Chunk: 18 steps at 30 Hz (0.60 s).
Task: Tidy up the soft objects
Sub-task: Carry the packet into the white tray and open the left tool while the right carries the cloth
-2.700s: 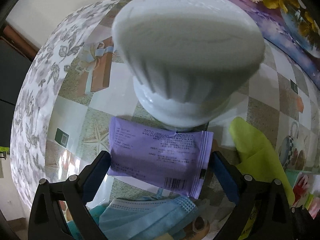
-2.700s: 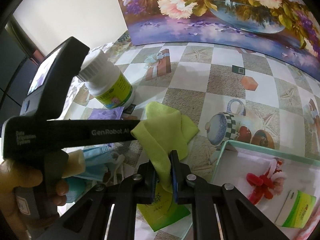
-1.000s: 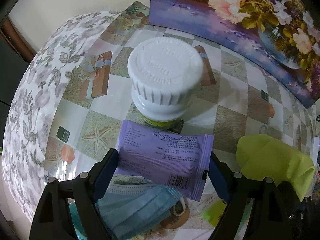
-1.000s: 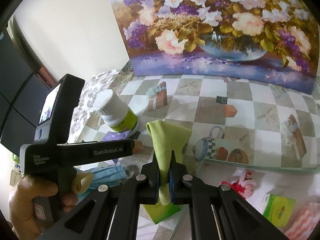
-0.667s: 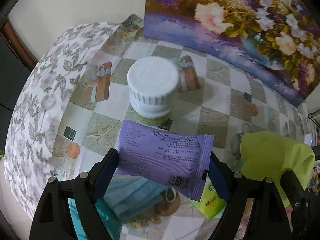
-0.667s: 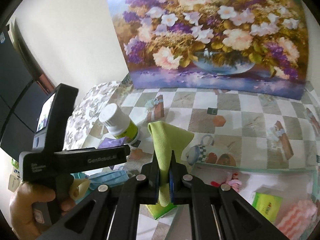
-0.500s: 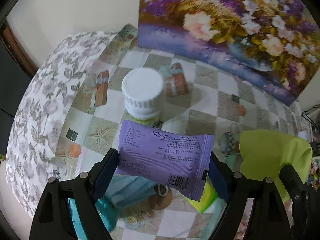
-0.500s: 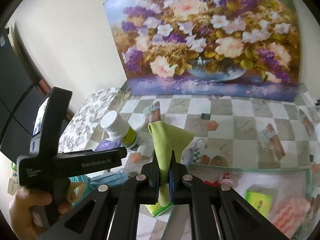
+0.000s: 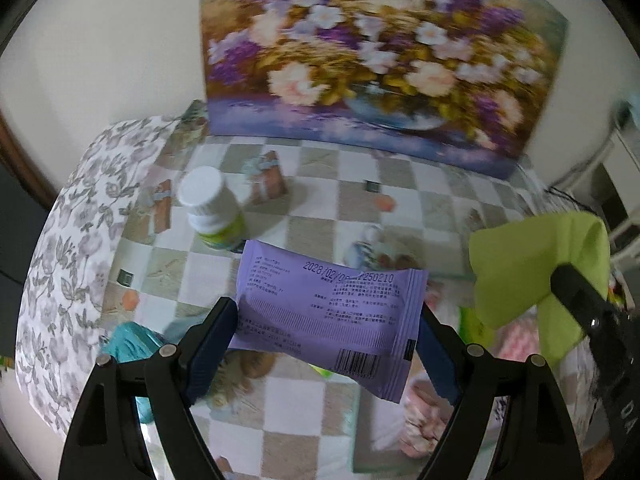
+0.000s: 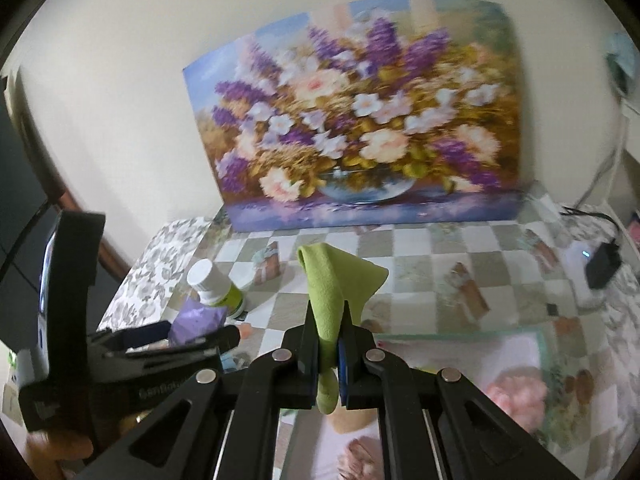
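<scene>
Both grippers have risen off the worktop since the earlier frames: the bottle that filled the left wrist view is now small and far, and the whole flower painting shows. Left gripper holds the flat purple foil sachet with printed date and barcode across its width, jaws wide but pressed on the sachet's two short edges, sachet in the air above the worktop. Right gripper has its jaws clamped nearly together on the lime-green soft cloth; cloth sticks up in a folded peak beyond the jaws and a short tail hangs below them, also clear of the worktop. In the left wrist view the same cloth shows at the right edge, beside the sachet but apart from it. White-capped plastic bottle with green label stands upright at far left on the checkered patterned worktop, near the floral tablecloth edge. Teal-blue face mask lies bunched near left, partly hidden by the left gripper. Shallow white tray with pale green rim sits near right under the right gripper, pink soft item inside; other contents blurred. Black charger with cable at far right. Person's hand grips the left tool at bottom left.
</scene>
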Available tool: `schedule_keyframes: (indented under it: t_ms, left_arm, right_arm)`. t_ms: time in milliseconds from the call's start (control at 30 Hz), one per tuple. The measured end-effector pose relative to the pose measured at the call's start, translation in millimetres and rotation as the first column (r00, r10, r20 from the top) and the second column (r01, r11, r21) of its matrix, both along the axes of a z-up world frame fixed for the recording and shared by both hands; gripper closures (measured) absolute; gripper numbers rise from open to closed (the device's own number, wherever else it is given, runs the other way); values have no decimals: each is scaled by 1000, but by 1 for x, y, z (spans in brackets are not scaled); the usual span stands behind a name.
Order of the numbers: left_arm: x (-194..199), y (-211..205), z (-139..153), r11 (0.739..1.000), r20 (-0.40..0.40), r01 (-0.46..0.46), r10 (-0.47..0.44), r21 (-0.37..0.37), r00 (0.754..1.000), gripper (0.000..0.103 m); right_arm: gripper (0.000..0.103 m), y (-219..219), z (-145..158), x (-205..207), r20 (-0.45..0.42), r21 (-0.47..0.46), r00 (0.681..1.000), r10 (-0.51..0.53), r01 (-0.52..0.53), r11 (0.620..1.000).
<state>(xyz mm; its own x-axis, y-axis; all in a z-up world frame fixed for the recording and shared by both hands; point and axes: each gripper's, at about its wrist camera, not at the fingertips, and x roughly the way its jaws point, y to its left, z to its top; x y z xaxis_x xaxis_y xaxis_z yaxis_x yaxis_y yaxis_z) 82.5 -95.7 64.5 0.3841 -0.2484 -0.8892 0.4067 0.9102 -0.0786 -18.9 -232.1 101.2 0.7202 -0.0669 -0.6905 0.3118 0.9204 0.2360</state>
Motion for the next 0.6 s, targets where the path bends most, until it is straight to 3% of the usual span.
schedule_keyframes:
  t_ms: [300, 600]
  left_arm:
    - [-48, -38, -12, 992, 10, 125, -125, 29, 992, 17]
    - [-83, -72, -58, 966, -67, 246, -241, 85, 968, 17]
  right_arm:
    - [96, -19, -8, -44, -38, -14, 993, -109, 108, 994]
    - [95, -31, -48, -57, -186, 2, 969, -163, 167, 986]
